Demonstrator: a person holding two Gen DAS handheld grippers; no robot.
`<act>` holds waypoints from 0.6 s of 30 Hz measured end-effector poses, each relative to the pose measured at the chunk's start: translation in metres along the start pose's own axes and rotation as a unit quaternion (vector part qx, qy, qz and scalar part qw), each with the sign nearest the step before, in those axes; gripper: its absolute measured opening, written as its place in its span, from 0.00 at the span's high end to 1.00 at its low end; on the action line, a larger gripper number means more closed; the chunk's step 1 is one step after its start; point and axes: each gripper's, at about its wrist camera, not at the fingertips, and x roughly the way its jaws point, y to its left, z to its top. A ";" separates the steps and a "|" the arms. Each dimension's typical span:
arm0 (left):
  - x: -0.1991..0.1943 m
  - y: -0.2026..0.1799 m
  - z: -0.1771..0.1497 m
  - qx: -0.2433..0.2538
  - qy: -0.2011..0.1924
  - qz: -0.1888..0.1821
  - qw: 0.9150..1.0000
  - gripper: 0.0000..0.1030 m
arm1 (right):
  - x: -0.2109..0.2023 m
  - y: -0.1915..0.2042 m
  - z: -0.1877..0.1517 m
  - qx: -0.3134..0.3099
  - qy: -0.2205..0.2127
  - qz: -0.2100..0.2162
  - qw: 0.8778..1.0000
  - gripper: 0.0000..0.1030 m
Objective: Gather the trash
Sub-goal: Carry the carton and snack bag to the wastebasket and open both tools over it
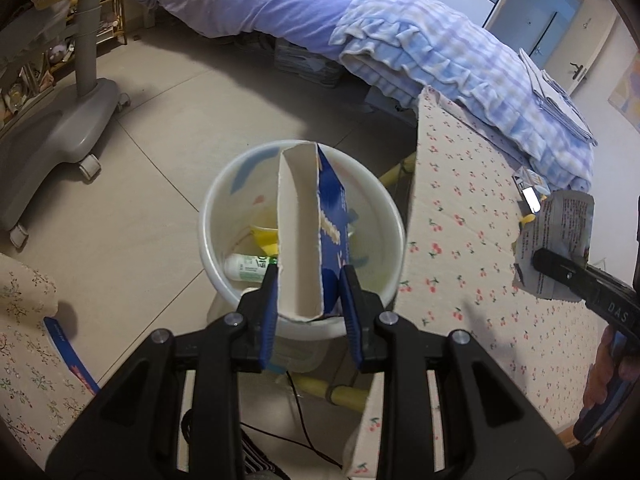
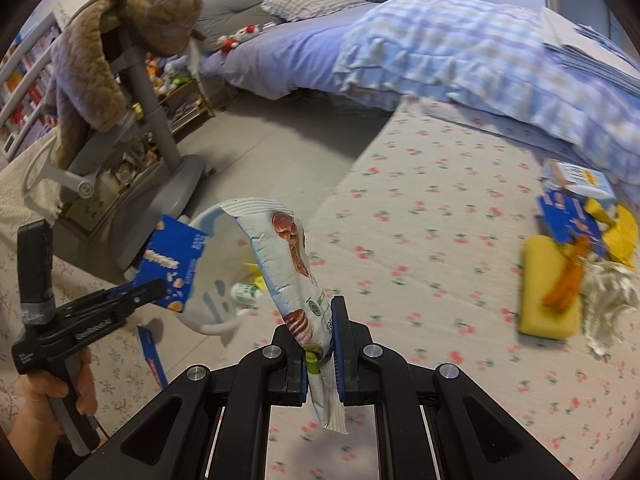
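Note:
My left gripper (image 1: 308, 300) is shut on a flattened blue and white carton (image 1: 308, 232) and holds it upright over the white bin (image 1: 208, 208) on the floor. The bin holds a white bottle (image 1: 248, 268) and yellow wrappers. My right gripper (image 2: 320, 344) is shut on a white snack wrapper (image 2: 288, 256) above the cherry-print table (image 2: 420, 240). The right wrist view also shows the left gripper (image 2: 156, 292), the carton (image 2: 172, 264) and the bin (image 2: 216, 304). The left wrist view shows the right gripper (image 1: 540, 260) with the wrapper (image 1: 556, 240).
On the table's right lie a yellow sponge (image 2: 548, 292), an orange wrapper (image 2: 568, 276), a blue packet (image 2: 568, 216), a small box (image 2: 580, 178) and white crumpled paper (image 2: 608, 300). A bed (image 1: 280, 0) stands behind. A grey wheeled stand (image 1: 60, 120) is on the left floor.

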 end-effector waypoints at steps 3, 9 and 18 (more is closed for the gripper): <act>0.004 0.006 0.003 0.003 -0.001 0.007 1.000 0.67 | 0.011 0.013 0.004 -0.004 0.003 0.010 1.000 0.90; 0.001 0.025 0.004 -0.050 0.006 0.073 0.996 0.16 | 0.033 0.034 0.012 -0.012 0.011 0.024 1.000 0.90; -0.018 0.044 0.004 -0.051 -0.007 0.127 0.991 0.05 | 0.063 0.053 0.023 -0.016 0.025 0.038 0.999 0.89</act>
